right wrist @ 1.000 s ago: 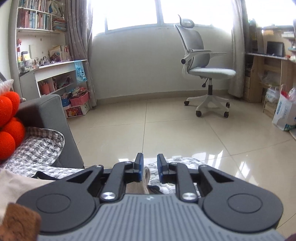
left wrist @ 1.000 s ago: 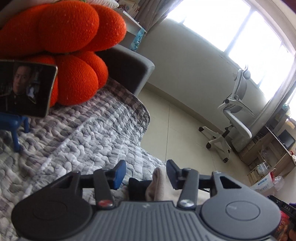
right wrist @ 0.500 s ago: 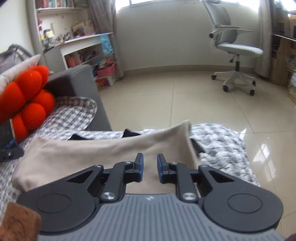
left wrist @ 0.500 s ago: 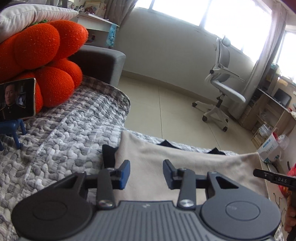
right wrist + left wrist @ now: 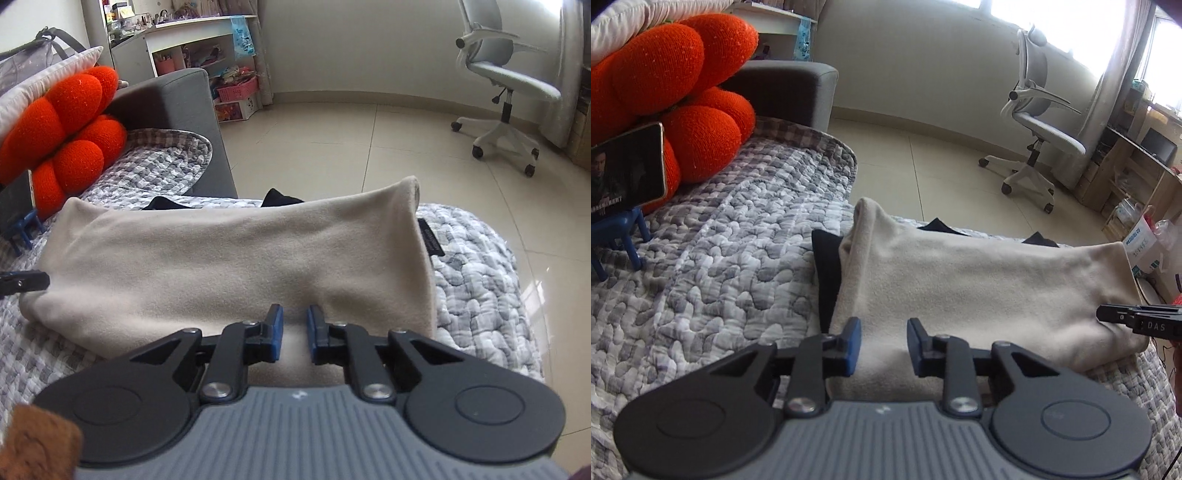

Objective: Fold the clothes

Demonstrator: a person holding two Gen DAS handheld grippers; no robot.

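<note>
Garment: a beige fleece garment (image 5: 979, 284) lies folded into a broad band across the grey-and-white quilted cover (image 5: 720, 258) of the sofa, close to the cover's front edge that faces the tiled floor (image 5: 369, 140).
Dark layer: black cloth (image 5: 825, 266) shows under the beige fleece, along its left end in the left wrist view and as two small points past its far edge.
Label: a small black tag (image 5: 430, 236) pokes out at the garment's right end, resting on the quilted cover.
Left gripper: the left gripper (image 5: 882, 343) hovers at the near left part of the fleece; its blue-padded jaws stand spread apart with bare fleece between them, gripping nothing.
Right gripper: the right gripper (image 5: 295, 332) is at the near edge toward the garment's right end; its jaws stand a narrow gap apart, and only flat fleece shows in the gap, with no cloth pinched.
Cushion: an orange knitted lobed cushion (image 5: 679, 96) leans at the back left of the sofa, by the grey armrest (image 5: 790, 88).
Phone: a phone with a lit screen (image 5: 626, 173) stands on a small blue stand (image 5: 617, 236) on the quilted cover, in front of the cushion and well apart from the garment.
Room: a pale grey office chair (image 5: 506, 81) stands on the floor near the window wall.
</note>
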